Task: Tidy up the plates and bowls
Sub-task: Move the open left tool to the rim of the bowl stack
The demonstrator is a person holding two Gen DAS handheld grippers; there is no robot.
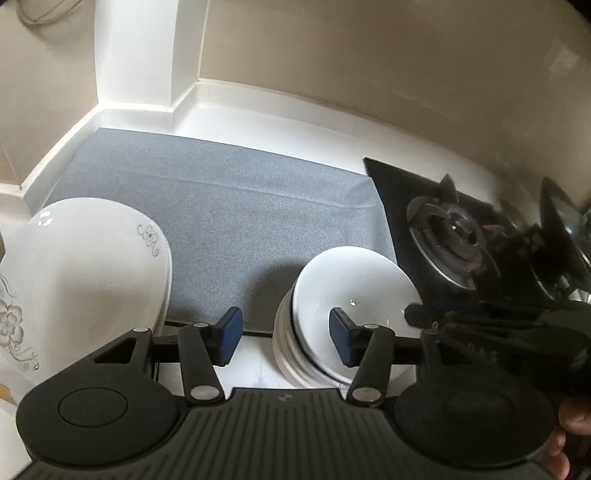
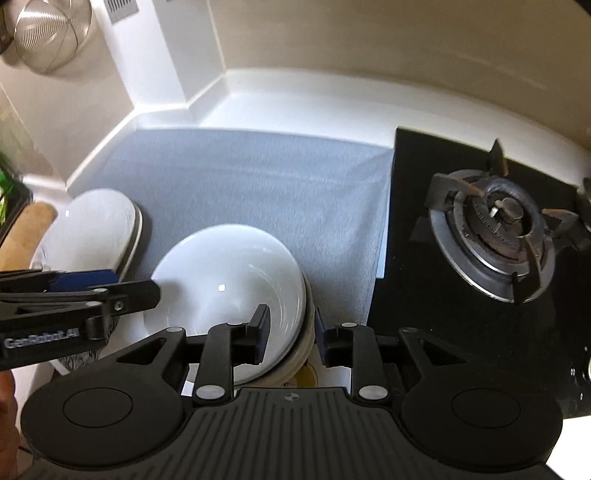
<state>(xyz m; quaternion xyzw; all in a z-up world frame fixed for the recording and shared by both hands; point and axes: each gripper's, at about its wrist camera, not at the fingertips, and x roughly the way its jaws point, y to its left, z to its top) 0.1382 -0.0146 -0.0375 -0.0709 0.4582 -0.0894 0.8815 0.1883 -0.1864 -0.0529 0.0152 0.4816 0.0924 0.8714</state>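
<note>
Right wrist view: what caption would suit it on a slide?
Right claw straddles the rim of a white bowl stack, beside a gas burner and grey mat.

This is a home kitchen; the plainest sign is the black glass gas hob (image 2: 461, 295) with its round steel burner ring and black cast pan supports (image 2: 495, 229), set into a white countertop (image 2: 295, 107); left of the hob lies a grey textured mat (image 2: 258, 184), and on the mat's near edge stand a stack of white ceramic bowls (image 2: 229, 273) and white plates with a grey floral print (image 1: 85, 273); far up and left of the hob a round steel wire-mesh strainer (image 2: 51, 33) hangs against the beige wall.
</note>
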